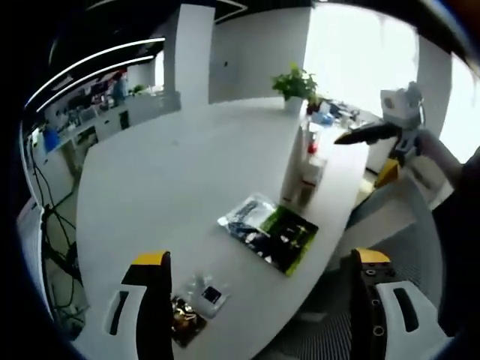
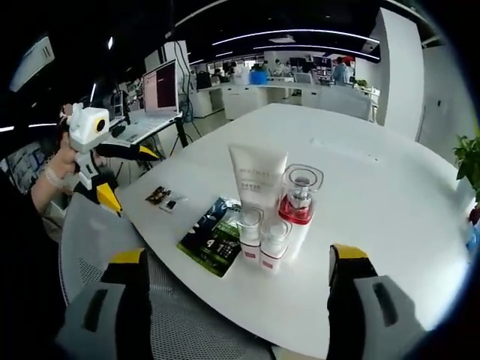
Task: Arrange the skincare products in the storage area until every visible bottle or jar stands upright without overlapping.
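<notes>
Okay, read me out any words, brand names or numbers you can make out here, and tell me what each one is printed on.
No text can be read with confidence.
White tube: faint grey lettering, too blurred to read.
Two small jars: red bands, print too small.
Red-based bottle: no legible label.
Dark green sachets: white marks, unreadable.
Small packets: too small to read.
Monitor in the background: screen content too blurred.

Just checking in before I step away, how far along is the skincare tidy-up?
Done: the tube, pump bottle and two small bottles stand upright, close together. In hand: nothing; the left gripper and right gripper are open. Left: flat sachets still lie beside them.
</notes>
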Motion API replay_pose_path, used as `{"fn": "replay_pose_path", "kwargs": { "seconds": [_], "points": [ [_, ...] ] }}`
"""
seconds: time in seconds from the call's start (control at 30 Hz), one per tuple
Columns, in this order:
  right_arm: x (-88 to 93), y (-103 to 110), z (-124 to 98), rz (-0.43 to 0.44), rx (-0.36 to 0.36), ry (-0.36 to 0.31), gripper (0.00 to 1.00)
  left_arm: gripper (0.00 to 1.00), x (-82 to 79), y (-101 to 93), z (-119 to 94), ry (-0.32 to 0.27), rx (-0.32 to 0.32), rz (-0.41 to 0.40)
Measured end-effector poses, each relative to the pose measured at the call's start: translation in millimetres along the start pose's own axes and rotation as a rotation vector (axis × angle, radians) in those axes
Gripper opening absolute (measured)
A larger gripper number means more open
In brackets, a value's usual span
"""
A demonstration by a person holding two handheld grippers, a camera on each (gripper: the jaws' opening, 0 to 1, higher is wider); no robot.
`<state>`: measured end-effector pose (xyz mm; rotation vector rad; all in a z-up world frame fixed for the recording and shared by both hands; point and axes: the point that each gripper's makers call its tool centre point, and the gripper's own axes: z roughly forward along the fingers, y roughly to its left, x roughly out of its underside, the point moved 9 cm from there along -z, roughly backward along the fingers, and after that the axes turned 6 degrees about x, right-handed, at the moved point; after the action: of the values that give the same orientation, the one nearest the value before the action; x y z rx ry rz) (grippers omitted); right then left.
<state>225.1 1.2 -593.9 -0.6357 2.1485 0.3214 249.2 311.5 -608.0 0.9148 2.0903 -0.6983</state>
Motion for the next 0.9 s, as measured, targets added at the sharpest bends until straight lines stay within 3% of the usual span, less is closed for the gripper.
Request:
{"fn": "replay_pose_path", "kwargs": {
  "seconds": [0.27,0.5,0.67,0.9],
  "points": [
    [-0.5,0.5,5.0,-0.007,-0.007,-0.003,0.99,0.97,13.4,12.2,-7.9,0.013,-0.015,0.000],
    [0.9,-2.0,7.3,-0.010,-0.009,0.013,0.99,0.97,29.4,23.9,-3.3,0.077,-0.035,-0.015],
    [2.9,-5.5,8.4,-0.042,0.014,0.038,0.99,0.97,40.4,29.2,0.8,0.106,-0.038,-0.087],
    [2.0,-8.4,11.2,-0.028,0.014,0.034,0.99,0.97,48.3,36.3,11.8,0.166,-0.042,-0.116]
  ]
}}
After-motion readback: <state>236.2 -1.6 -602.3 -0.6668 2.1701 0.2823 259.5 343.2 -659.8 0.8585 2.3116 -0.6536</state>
